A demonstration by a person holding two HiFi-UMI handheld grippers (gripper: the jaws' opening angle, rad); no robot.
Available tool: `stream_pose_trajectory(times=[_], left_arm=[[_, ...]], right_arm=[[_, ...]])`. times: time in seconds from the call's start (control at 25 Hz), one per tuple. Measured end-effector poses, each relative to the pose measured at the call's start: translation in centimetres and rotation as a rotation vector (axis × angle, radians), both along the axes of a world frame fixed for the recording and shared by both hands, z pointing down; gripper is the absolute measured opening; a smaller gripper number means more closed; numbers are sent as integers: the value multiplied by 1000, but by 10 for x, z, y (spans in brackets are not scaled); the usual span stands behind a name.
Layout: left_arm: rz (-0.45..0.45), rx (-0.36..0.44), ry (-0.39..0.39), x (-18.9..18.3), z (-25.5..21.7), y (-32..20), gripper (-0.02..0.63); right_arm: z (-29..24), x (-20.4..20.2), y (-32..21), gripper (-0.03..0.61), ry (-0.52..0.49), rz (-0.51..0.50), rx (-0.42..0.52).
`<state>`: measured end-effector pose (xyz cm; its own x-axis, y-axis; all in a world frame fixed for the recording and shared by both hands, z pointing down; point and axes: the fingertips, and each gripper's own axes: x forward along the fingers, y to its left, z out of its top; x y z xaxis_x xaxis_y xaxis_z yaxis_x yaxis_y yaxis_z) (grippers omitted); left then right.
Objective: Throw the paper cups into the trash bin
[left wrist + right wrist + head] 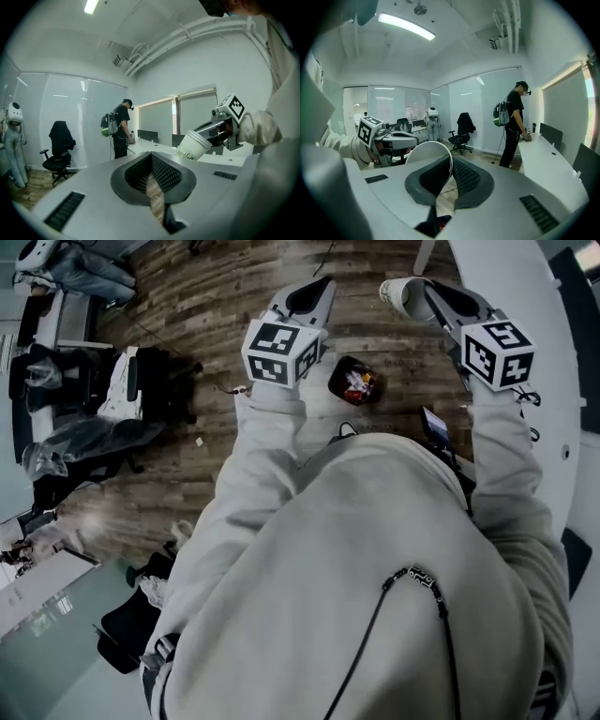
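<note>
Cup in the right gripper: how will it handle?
Likely light: the right gripper holds the cup sideways by one wall alone. Probably crushable: thin paper pinched between the jaws. Round and tapered, so it would likely roll on its side.

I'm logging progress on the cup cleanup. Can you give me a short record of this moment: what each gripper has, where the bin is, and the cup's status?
left gripper: jaws together, nothing between them
right gripper: shut on the wall of a paper cup
trash bin: on the wooden floor, below and between the grippers in the head view; red and white rubbish inside
cup status: held in the air, not yet in the bin
bystander: wears a backpack, stands at a white desk
</note>
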<state>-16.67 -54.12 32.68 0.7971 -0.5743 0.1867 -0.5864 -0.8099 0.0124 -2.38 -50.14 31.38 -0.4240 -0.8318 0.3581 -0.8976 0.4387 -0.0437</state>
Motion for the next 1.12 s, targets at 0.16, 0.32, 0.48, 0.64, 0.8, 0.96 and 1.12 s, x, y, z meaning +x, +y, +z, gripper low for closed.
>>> stream_pose_trajectory(times=[0.16,0.32,0.48,0.64,0.8,0.96,1.12], left_arm=[[-80,-23,15,-30,8,-13,0],[-138,-48,-6,-51,21,-16,0],[-220,-74,-11,-84,25,-18,0],[-263,-93,-12,-91,41,-18,0],[-279,-147,-57,-87,82,-11,0],[-280,-247,-101,-95,141,5,0],[-312,-350,-99,-99,213,19,0]], right_arm=[[5,-26,-27,40,12,-87,-29],[13,-40,-47,40,10,-149,-49],[23,-57,-56,40,7,-206,-84],[46,-66,-62,40,21,-276,-84],[94,-63,-67,40,-16,-283,-161],[155,-64,-64,40,-6,-295,-253],[235,-61,-55,40,-19,-300,-364]])
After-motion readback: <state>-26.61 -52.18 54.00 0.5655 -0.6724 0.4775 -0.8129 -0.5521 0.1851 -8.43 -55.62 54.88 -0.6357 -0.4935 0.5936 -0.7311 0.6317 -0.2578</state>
